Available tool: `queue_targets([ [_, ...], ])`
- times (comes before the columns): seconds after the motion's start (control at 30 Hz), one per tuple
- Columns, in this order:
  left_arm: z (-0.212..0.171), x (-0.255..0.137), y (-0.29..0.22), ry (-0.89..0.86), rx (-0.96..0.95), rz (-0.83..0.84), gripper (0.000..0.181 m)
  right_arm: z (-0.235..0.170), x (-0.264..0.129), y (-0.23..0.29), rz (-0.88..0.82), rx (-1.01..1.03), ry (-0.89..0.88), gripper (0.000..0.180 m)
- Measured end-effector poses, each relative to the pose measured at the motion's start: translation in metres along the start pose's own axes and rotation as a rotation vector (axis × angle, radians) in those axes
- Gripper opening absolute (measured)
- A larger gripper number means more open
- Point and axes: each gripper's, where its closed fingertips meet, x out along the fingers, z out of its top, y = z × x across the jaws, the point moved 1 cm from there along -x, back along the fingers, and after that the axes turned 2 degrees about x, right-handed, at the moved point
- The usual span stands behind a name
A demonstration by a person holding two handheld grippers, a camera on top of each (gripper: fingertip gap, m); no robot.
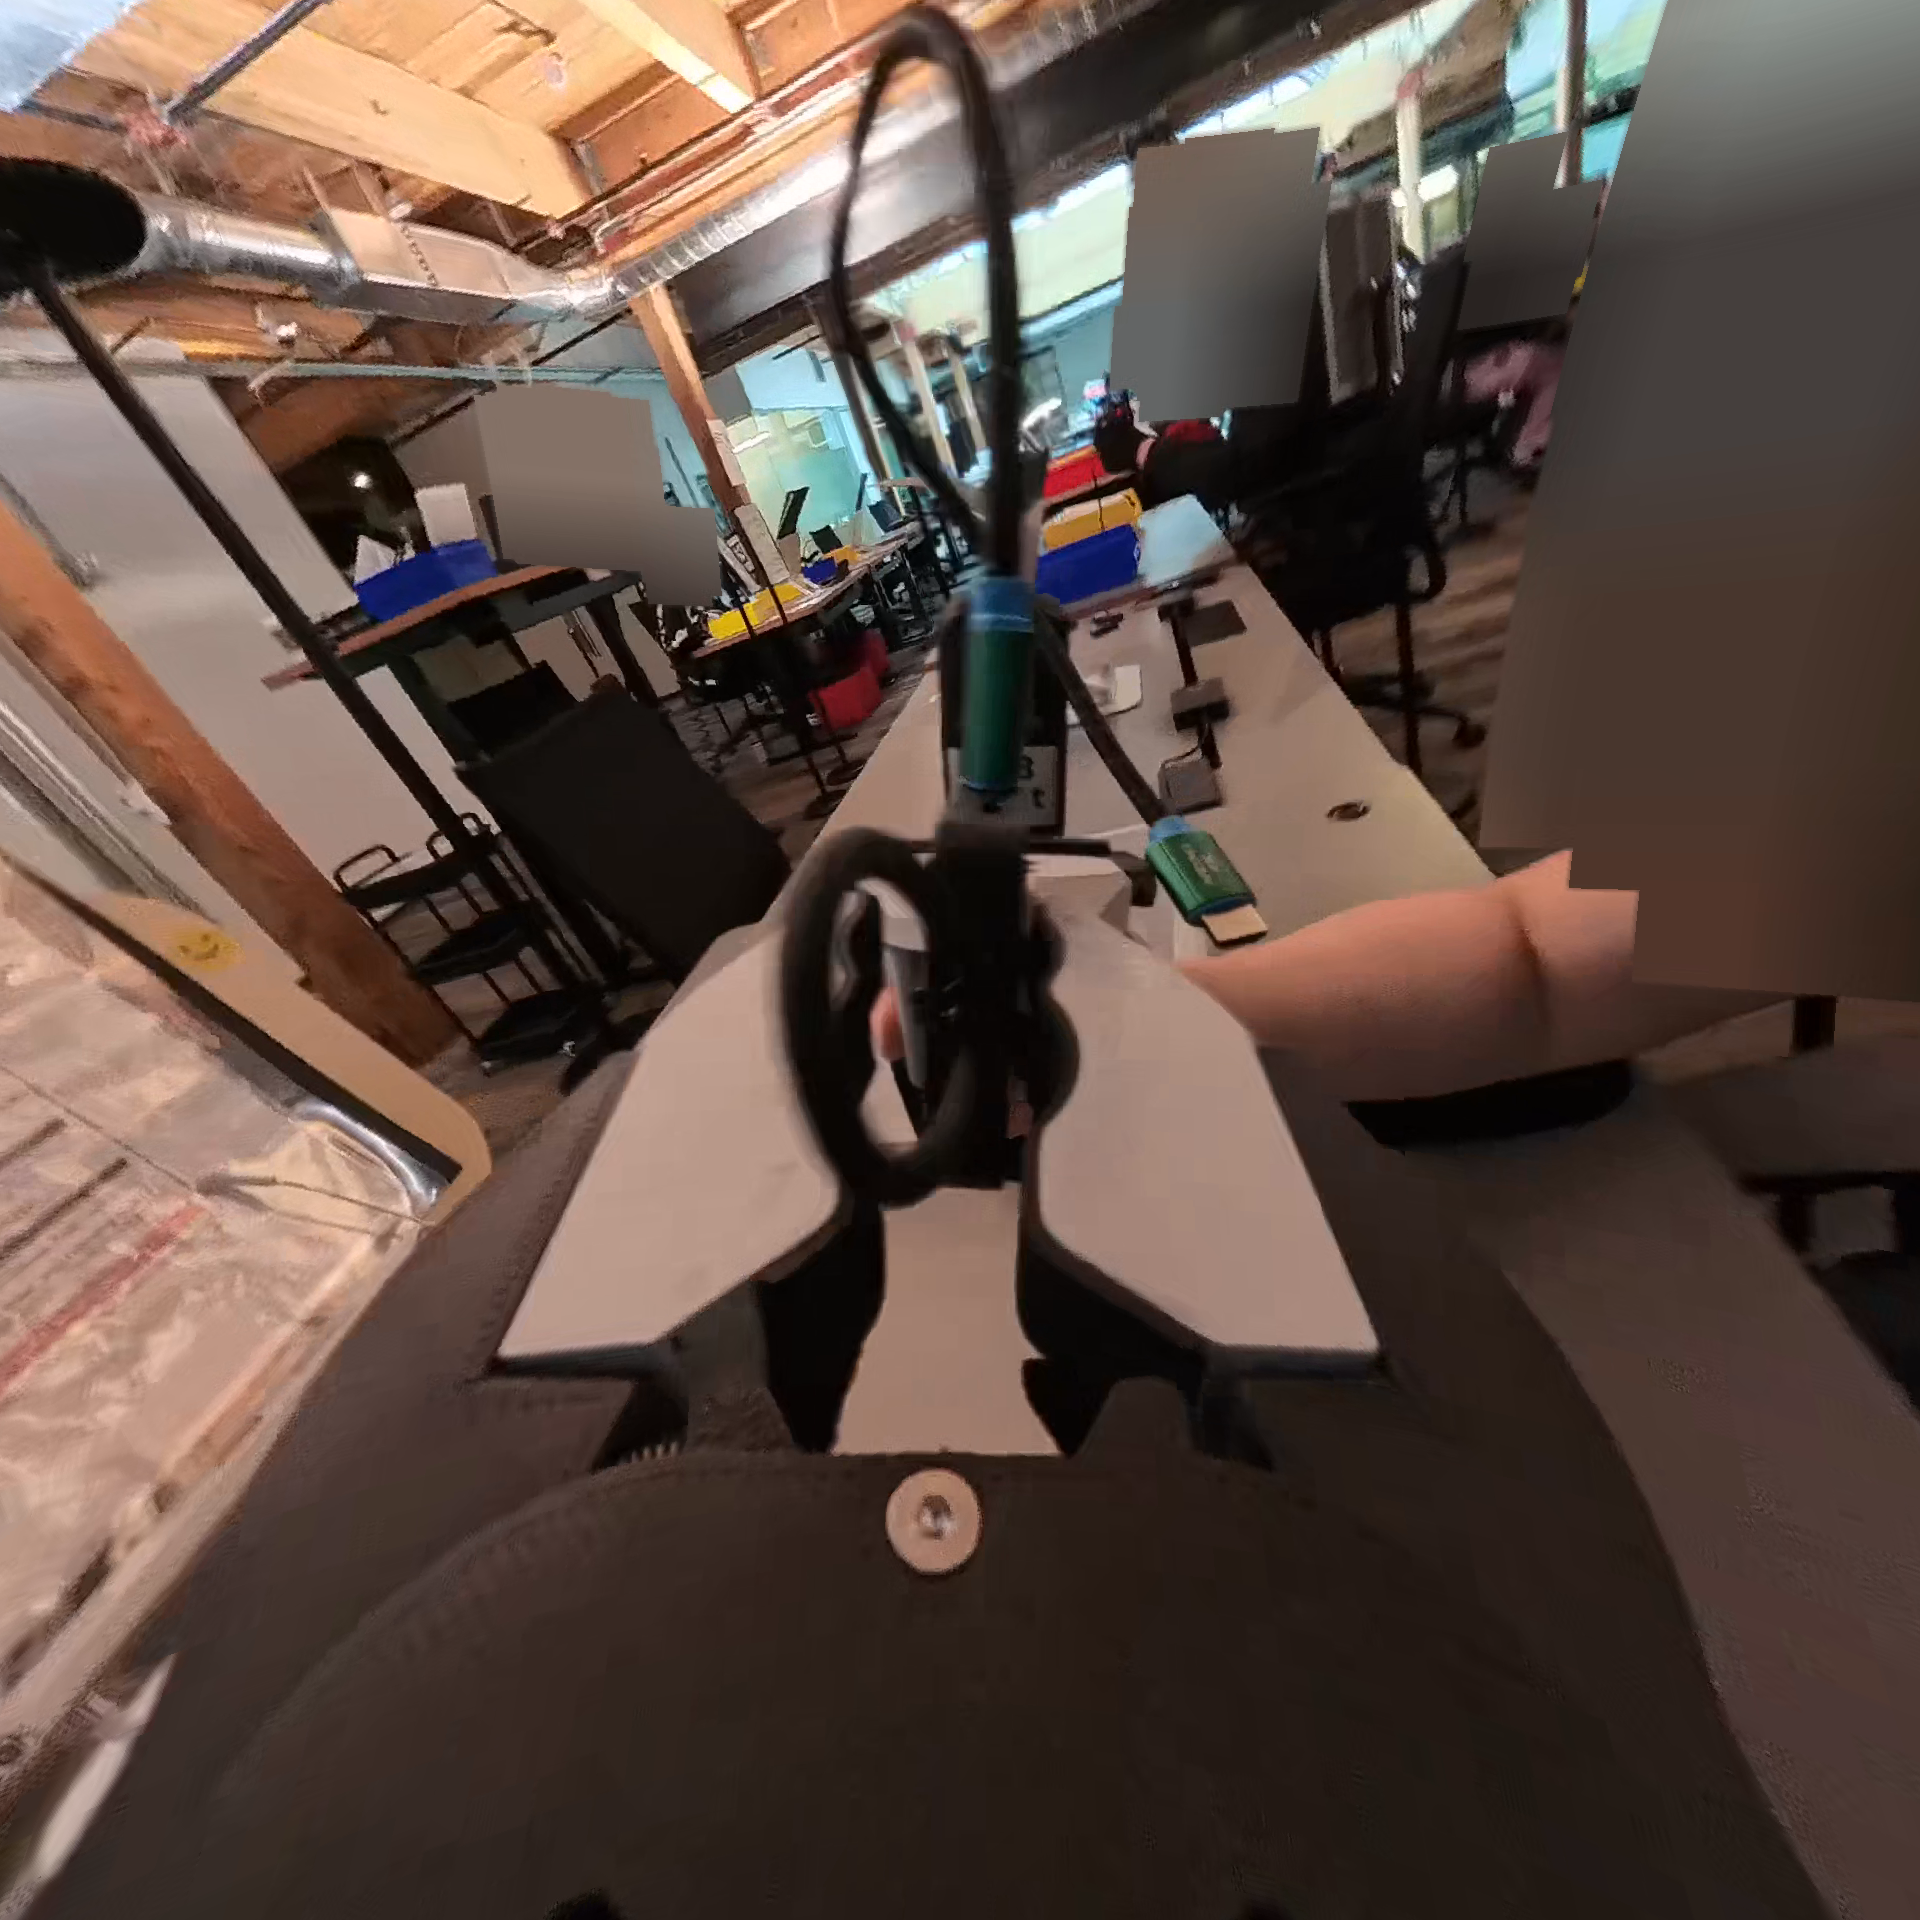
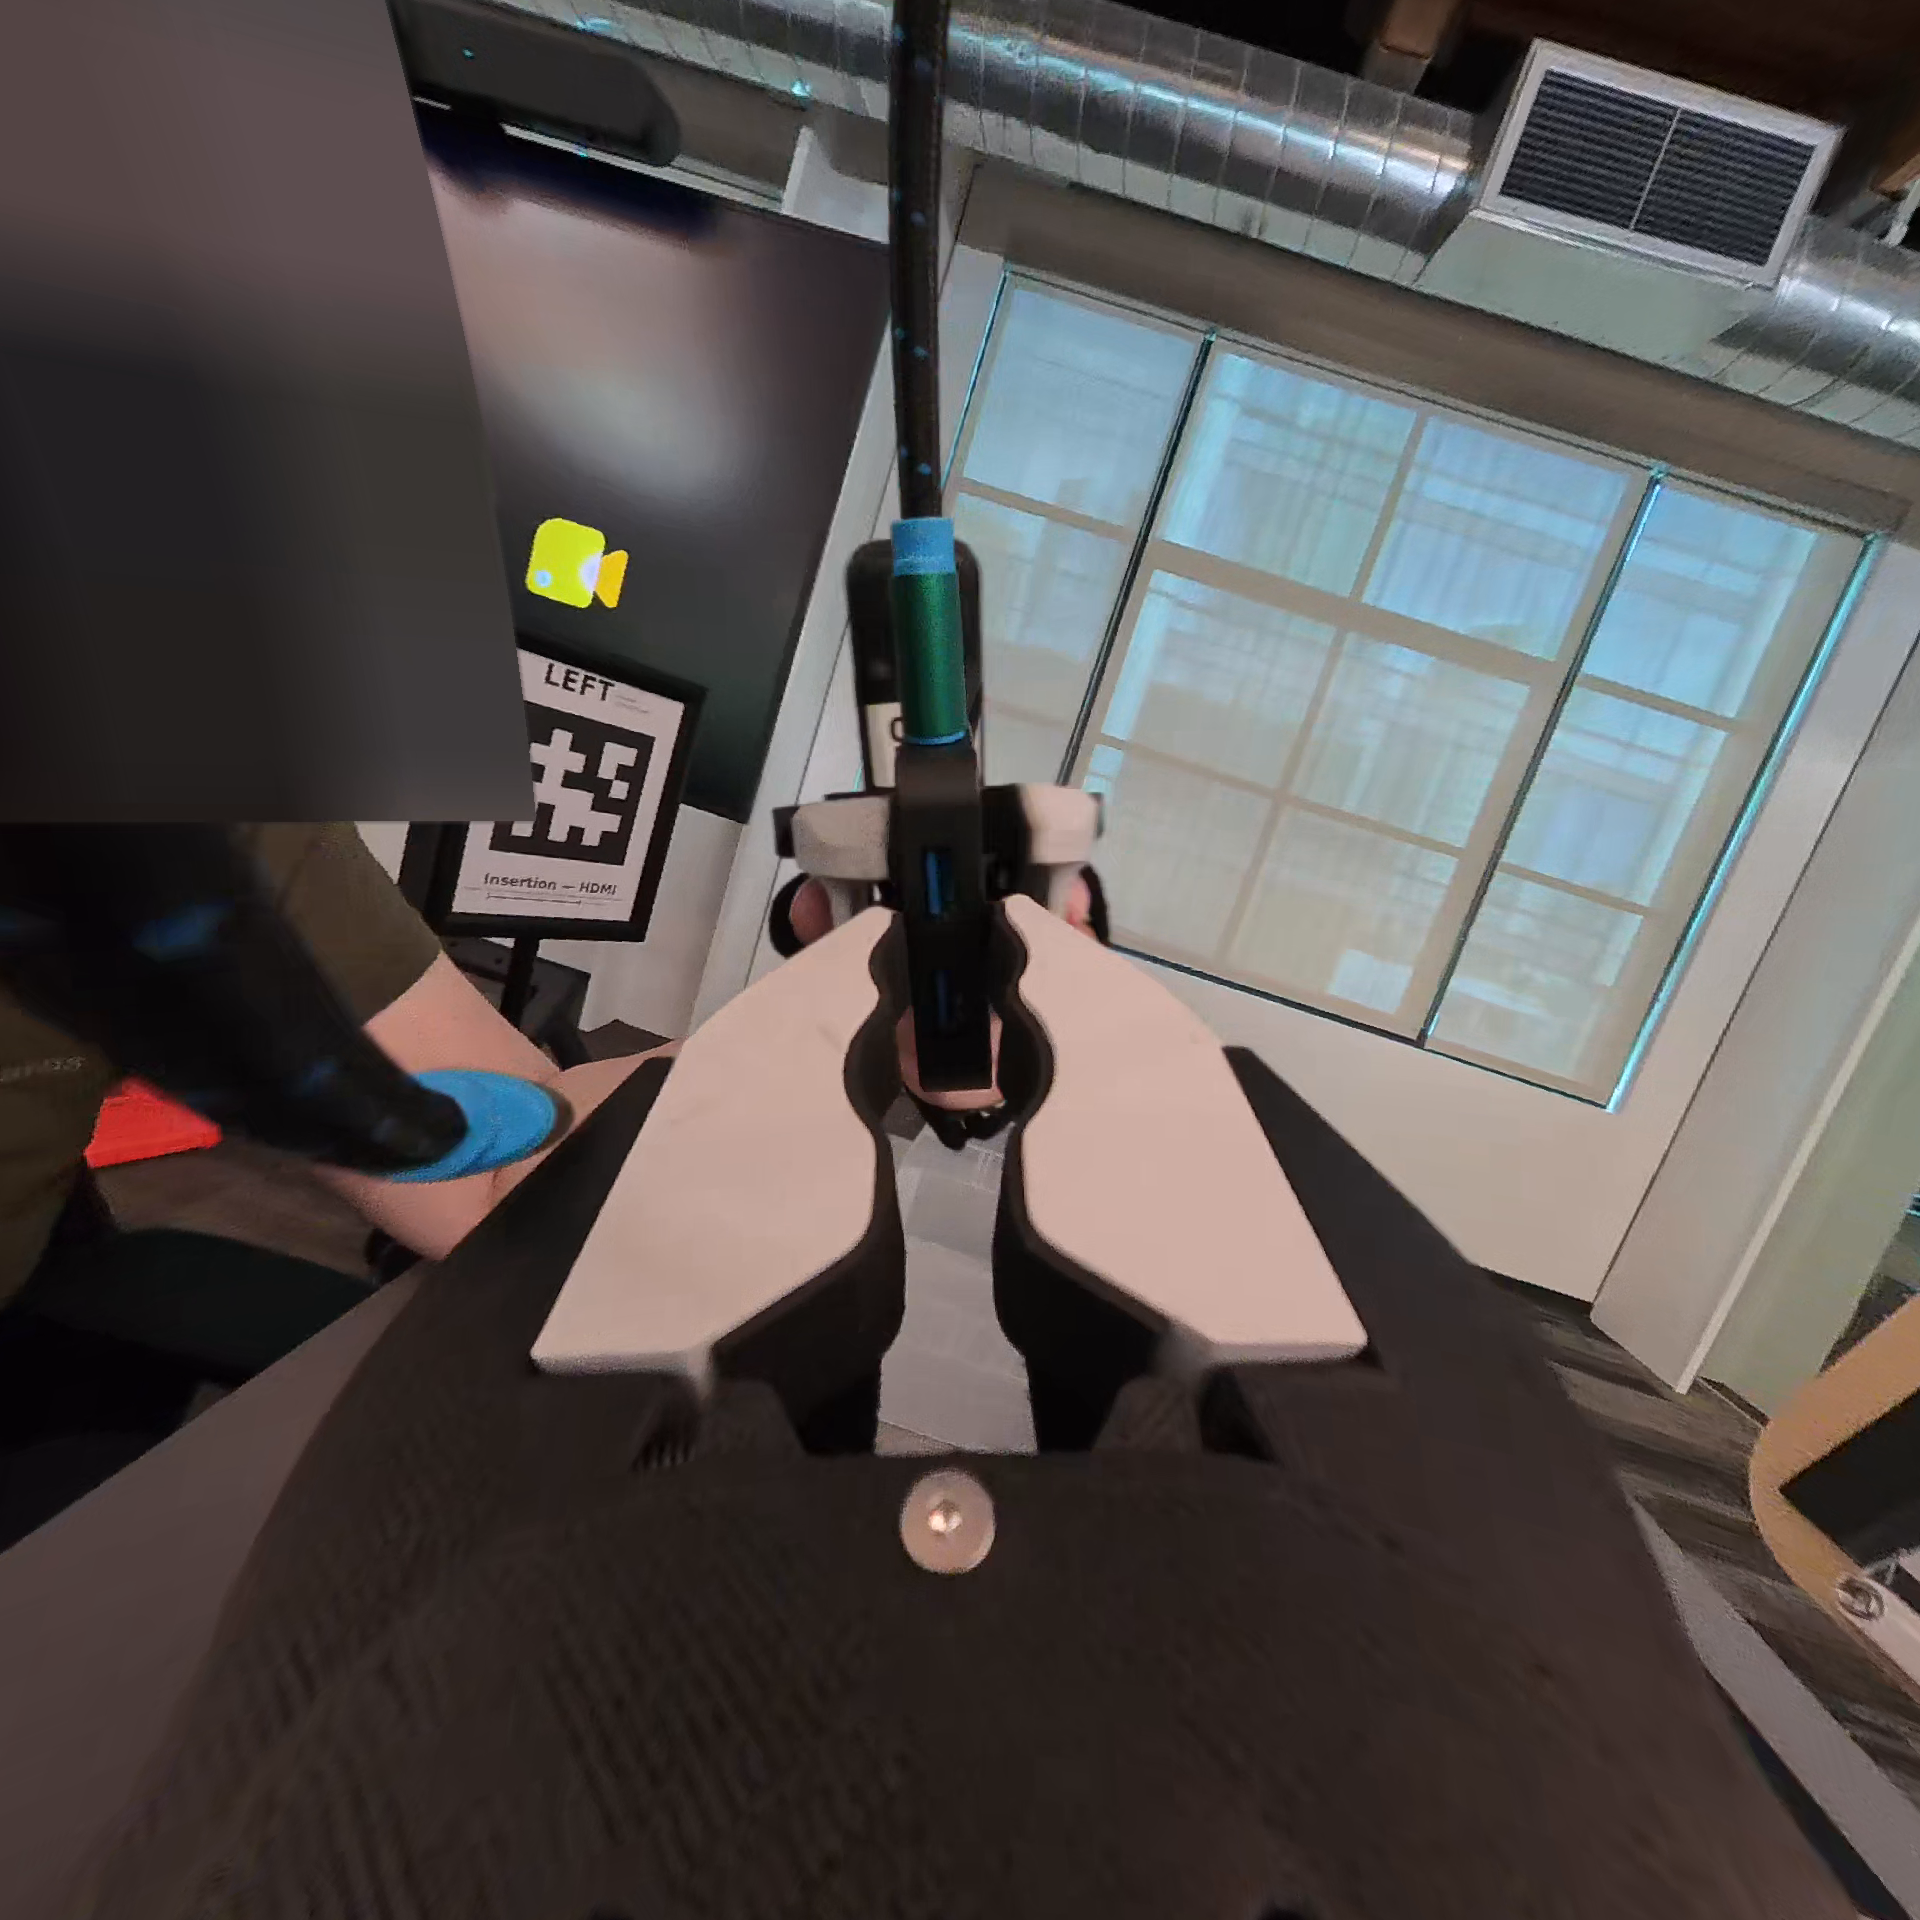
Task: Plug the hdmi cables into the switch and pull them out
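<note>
Both grippers were closed on the black switch (image 2: 940, 966), the left gripper (image 1: 987, 997) and right gripper (image 2: 940, 1029) high above the desk (image 1: 1299, 727), one green plug (image 2: 928, 665) in.

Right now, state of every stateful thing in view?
switch: lifted, clamped from both sides by the two grippers.
side ports: both empty.
first green plug: seated in the switch's end, upright.
second green plug: unplugged, metal tip bare, hanging beside the left gripper.
left gripper: shut on the switch.
right gripper: shut on the switch.
</note>
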Motion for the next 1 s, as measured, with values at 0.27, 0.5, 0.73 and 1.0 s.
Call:
queue_targets([
  [0.27,-0.01,-0.016,0.032,0.179,0.349,0.291,0.014,-0.016,-0.03,-0.062,-0.326,0.056,0.101,0.027],
  [0.5,-0.015,-0.056,0.08,0.398,0.773,0.692,0.013,-0.012,-0.101,-0.128,-0.898,0.065,0.178,0.027],
  [0.73,-0.043,-0.053,0.09,0.569,0.929,0.704,0.013,-0.021,-0.028,-0.078,-0.554,0.001,0.312,0.033],
  [1.0,-0.069,-0.024,0.076,0.631,0.999,0.588,0.013,-0.042,-0.011,-0.071,-0.536,0.098,0.354,0.04],
])
